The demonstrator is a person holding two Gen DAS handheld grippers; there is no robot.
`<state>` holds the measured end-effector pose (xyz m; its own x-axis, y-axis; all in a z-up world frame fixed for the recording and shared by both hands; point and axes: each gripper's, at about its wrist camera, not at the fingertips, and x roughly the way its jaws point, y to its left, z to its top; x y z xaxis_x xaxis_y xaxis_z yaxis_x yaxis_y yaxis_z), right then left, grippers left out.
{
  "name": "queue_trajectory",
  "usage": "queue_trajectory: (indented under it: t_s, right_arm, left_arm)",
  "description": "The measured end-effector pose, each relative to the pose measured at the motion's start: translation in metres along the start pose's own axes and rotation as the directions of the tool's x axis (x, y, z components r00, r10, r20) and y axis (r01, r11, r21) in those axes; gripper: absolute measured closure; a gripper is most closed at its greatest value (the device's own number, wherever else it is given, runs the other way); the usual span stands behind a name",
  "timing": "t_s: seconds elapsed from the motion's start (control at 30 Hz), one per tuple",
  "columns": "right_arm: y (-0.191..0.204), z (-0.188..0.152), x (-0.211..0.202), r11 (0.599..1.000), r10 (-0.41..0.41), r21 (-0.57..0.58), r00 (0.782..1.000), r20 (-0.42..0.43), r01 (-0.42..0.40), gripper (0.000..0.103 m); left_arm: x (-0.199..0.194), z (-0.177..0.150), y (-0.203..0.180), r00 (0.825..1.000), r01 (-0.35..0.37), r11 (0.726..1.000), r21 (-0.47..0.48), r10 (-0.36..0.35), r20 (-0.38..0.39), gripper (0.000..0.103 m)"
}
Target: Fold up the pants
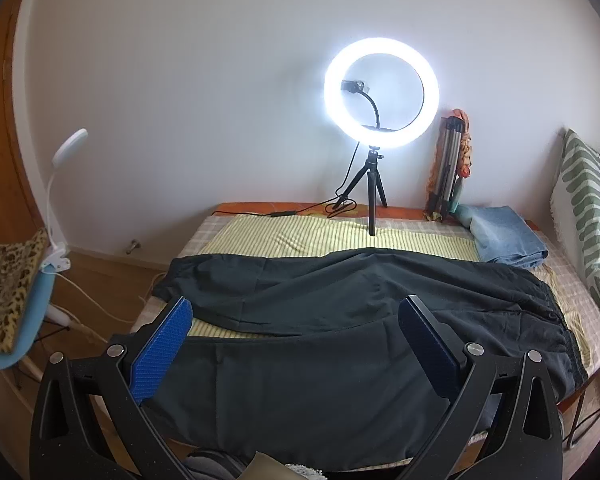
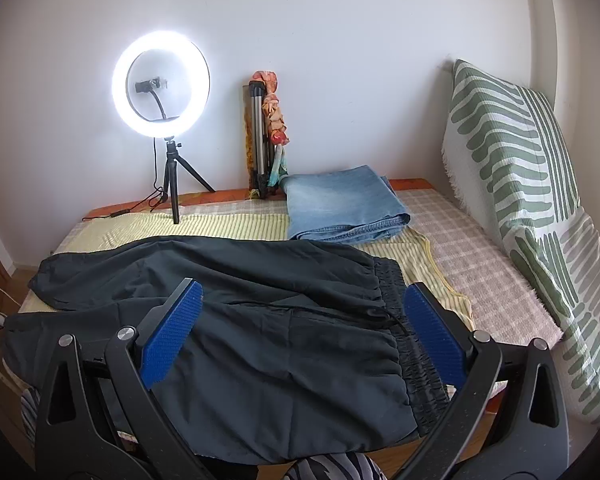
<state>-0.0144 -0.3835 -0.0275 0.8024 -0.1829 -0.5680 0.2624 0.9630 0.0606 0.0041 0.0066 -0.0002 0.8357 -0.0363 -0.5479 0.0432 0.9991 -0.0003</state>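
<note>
One pair of black pants [image 2: 236, 320] lies spread flat across the near half of the bed [image 2: 496, 280], legs running toward the left edge and the gathered elastic waistband [image 2: 416, 344] at the right. The cloth looks thin, soft and light, probably a little slippery, so it should drape and crease easily and will not keep a fold unless it is laid down flat; the waistband is the thickest, firmest part and seems the surest place to pinch, with the leg cuffs [image 1: 172, 280] the matching hold at the other end. Two grippers hover over it, both spread wide with nothing between the pads: the left gripper [image 1: 296, 320] above the legs, the right gripper [image 2: 300, 304] above the seat and waistband, neither touching the fabric as far as can be seen. Beyond the pants sit one folded pair of blue jeans [image 2: 344, 208], one lit ring light [image 2: 160, 84] on a small tripod, one folded tripod [image 2: 260, 136] against the wall, and one green-patterned cushion [image 2: 512, 148] at the right.
</note>
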Motion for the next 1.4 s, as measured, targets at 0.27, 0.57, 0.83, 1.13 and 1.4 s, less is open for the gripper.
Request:
queue_trajectory:
  t_s: [0.27,0.57,0.83,1.13,1.4]
  right_arm:
    - [0.007,0.005,0.001,1.0,-0.013,-0.022,1.0,0.015,0.014,0.001]
    - [0.011,0.003,0.0,1.0,-0.016,-0.024,1.0,0.018,0.016,0.001]
    - [0.011,0.005,0.0,1.0,-0.017,-0.025,1.0,0.017,0.018,0.001]
    - [0.012,0.006,0.0,1.0,-0.017,-0.025,1.0,0.018,0.017,0.001]
    - [0.012,0.006,-0.001,1.0,-0.015,-0.024,1.0,0.02,0.015,0.001]
  left_arm:
    - [0.001,0.0,0.0,1.0,0.002,1.0,0.0,-0.002,-0.002,0.0]
    - [-0.001,0.003,0.002,1.0,-0.001,1.0,-0.007,0.001,0.002,0.0]
    - [-0.002,0.003,0.003,1.0,0.002,1.0,-0.011,-0.002,0.004,0.0]
    - [-0.002,0.003,0.004,1.0,0.002,1.0,-0.011,-0.002,0.007,0.0]
    - [-0.002,0.005,0.006,1.0,0.004,1.0,-0.012,-0.003,0.009,0.0]
